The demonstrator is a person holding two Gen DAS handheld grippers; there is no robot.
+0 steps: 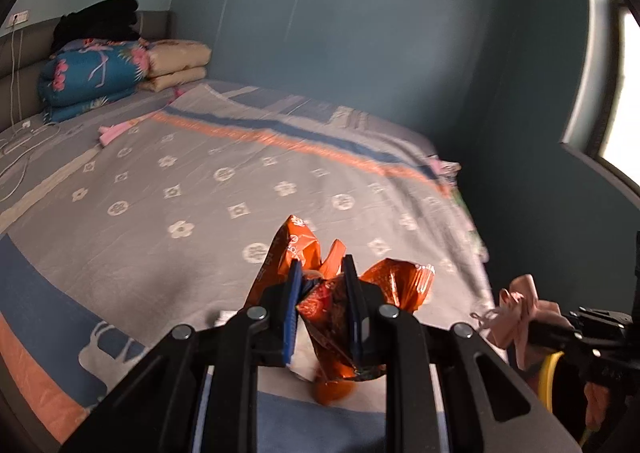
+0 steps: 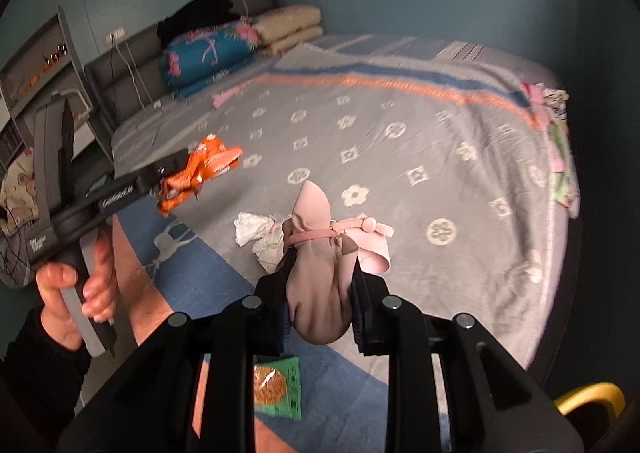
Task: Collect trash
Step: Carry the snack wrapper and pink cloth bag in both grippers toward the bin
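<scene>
Trash first: orange snack wrapper (image 1: pixel 340 305) is pinched tight between the blue pads of the left gripper (image 1: pixel 322 273), crumpled and lifted clear of the bed. Right gripper (image 2: pixel 320 273) is clamped on a pink sock-like fabric bundle (image 2: pixel 320 277) with a little bow and strap, also held up off the blanket.

What each camera gets that the other doesn't: the right wrist view shows stuff the left one can't see at all, namely a crumpled white tissue (image 2: pixel 256 233) lying on the blanket just behind the pink bundle, and a green snack packet (image 2: pixel 280 387) on the blue border, mostly hidden under the gripper's own body. It also catches the person's left hand (image 2: pixel 76 293) wrapped around the other gripper's handle, dark sleeve at the wrist. The left wrist view only gets the pink bundle at its far right edge, plus a bright window (image 1: pixel 616 93) on that side.

Around it all: grey flower-print blanket (image 1: pixel 200 181) with an orange and blue stripe, folded blue floral quilt (image 2: pixel 208 53) and beige one (image 2: pixel 288 29) stacked at the headboard, black clothes (image 1: pixel 100 19) on top, white charging cable (image 1: pixel 24 141) trailing at the bed's edge. Something yellow (image 2: pixel 592 397) pokes in at the lower right, can't tell what.
</scene>
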